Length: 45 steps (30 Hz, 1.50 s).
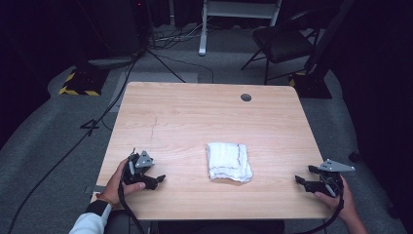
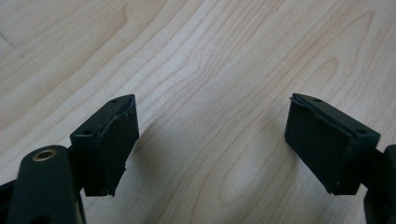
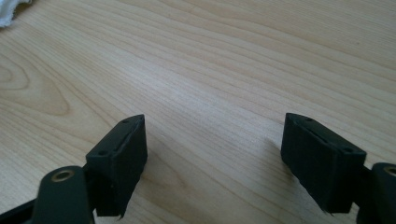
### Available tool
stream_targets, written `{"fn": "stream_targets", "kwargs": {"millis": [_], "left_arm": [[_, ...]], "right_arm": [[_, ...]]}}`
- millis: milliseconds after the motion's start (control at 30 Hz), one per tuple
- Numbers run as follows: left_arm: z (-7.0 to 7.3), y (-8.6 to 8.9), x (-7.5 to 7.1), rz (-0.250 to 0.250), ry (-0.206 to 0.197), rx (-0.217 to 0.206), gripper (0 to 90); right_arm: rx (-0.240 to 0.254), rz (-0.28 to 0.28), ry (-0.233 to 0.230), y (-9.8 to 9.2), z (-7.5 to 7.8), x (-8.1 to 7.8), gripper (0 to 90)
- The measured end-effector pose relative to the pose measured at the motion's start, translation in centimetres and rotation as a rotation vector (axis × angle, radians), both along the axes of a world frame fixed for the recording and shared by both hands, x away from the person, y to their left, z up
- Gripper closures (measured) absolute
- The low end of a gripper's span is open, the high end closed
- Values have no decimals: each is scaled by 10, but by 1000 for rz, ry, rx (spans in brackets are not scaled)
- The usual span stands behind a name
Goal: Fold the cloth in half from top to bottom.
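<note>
A folded white towel with a thin dark stripe lies flat on the wooden table, toward the near edge and a little right of centre. My left gripper rests low at the near left, well left of the towel and pointing toward it. In the left gripper view the left gripper is open over bare wood. My right gripper sits at the near right edge, aimed left at the towel. The right gripper stands open with nothing between its jaws. A corner of the towel peeks in at that view's top left.
A round dark grommet hole sits near the table's far edge. Beyond the table stand a black folding chair, a white frame leg and a stand base with yellow-black tape. Cables trail across the grey floor at left.
</note>
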<state>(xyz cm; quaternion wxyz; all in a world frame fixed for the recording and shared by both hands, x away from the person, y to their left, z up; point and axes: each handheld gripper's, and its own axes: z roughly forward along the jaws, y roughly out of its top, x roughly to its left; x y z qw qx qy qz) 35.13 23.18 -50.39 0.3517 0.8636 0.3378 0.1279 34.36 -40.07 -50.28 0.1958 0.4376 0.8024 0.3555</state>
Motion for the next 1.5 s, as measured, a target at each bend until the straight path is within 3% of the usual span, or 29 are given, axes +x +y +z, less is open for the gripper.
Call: {"fn": "stream_targets", "kwargs": {"millis": [1500], "left_arm": [[0,1,-3,20,-2,10,168]], "right_arm": [[4,-5,-3,0,-1,-1,227]]}}
